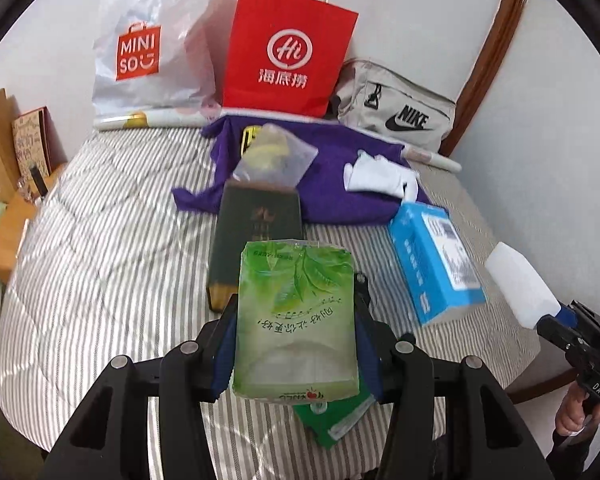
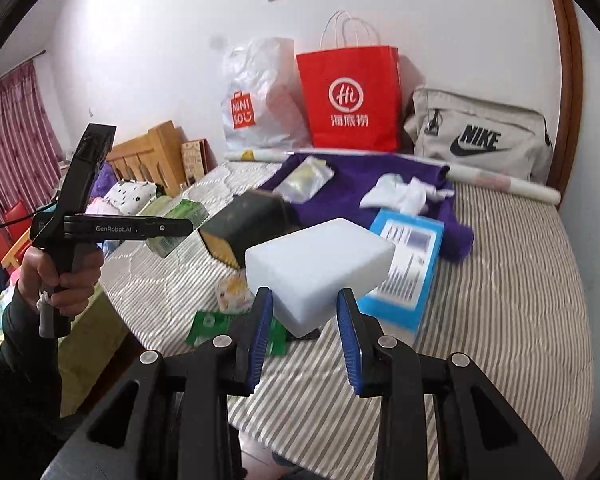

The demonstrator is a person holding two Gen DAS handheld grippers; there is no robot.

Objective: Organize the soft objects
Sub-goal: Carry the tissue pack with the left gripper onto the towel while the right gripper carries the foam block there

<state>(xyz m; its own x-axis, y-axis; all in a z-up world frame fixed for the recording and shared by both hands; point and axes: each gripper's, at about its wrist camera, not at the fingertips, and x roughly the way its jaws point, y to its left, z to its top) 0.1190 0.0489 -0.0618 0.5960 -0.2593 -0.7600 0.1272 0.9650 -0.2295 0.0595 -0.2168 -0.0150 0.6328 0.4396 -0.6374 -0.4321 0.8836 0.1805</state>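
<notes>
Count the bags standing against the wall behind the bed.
3: white plastic bag on the left, red paper bag in the middle, grey Nike bag on the right. Others may be hidden.

Striped bed (image 1: pixel 100 264): purple cloth (image 1: pixel 332 184), dark box (image 1: pixel 256 232), blue box (image 1: pixel 432 260), green packet (image 1: pixel 336 420).

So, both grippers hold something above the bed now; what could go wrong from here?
1. The right gripper pinches only the near end of the white sponge; most of it sticks out, so it might sag or slip free.
2. The left gripper squeezes the soft green tissue pack; it could deform and slide out.
3. The bed below is crowded: a dropped item may land on the blue box or the dark box.
</notes>
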